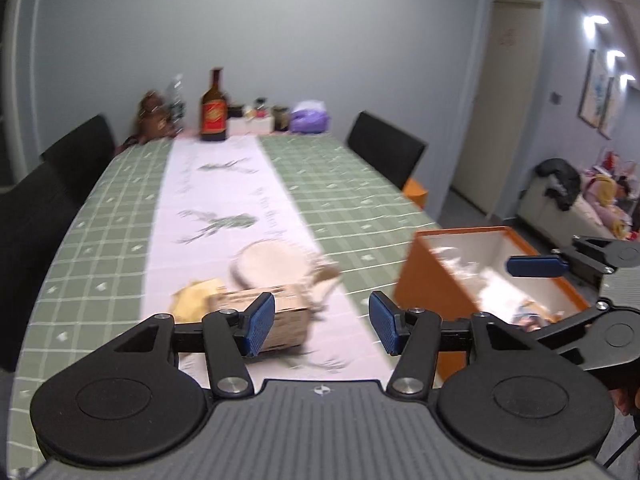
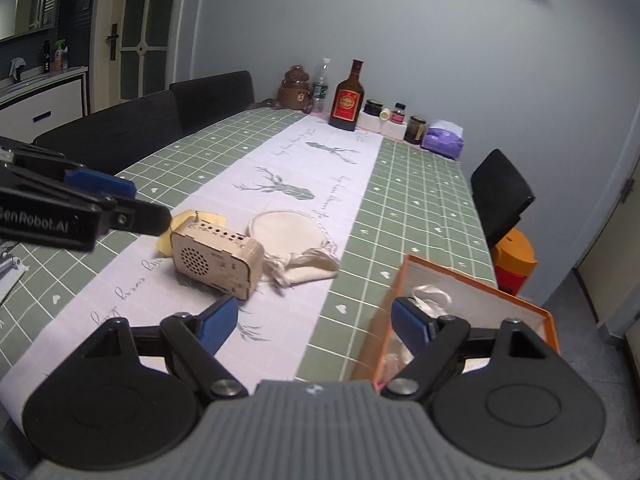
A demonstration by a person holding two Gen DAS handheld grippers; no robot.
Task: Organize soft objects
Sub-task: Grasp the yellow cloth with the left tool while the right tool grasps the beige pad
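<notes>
While some pale soft things already lie inside the orange box (image 2: 476, 280) at the lower right of the right wrist view, the sorting looks only partly done, since a cream cloth pouch (image 2: 292, 240) with its drawstring is spread out on the white runner (image 2: 280, 160) near the middle of the frame, just beside a small wooden radio (image 2: 218, 258), and a yellow cloth (image 2: 186, 224) peeks out from behind that radio at centre left. Both tools are released: the right gripper (image 2: 316, 320) has its blue pads spread wide with nothing between them, low in its own frame, and the left gripper (image 1: 322, 322) likewise stands parted and empty over the runner. I judge the pouch and the yellow cloth to be what is left to move into the box. Hard to read is the box's content: in the left wrist view it is smeared by blur, and in the right wrist view the right pad covers part of it. Most of the yellow cloth is hidden by the radio, so its shape cannot be told.
</notes>
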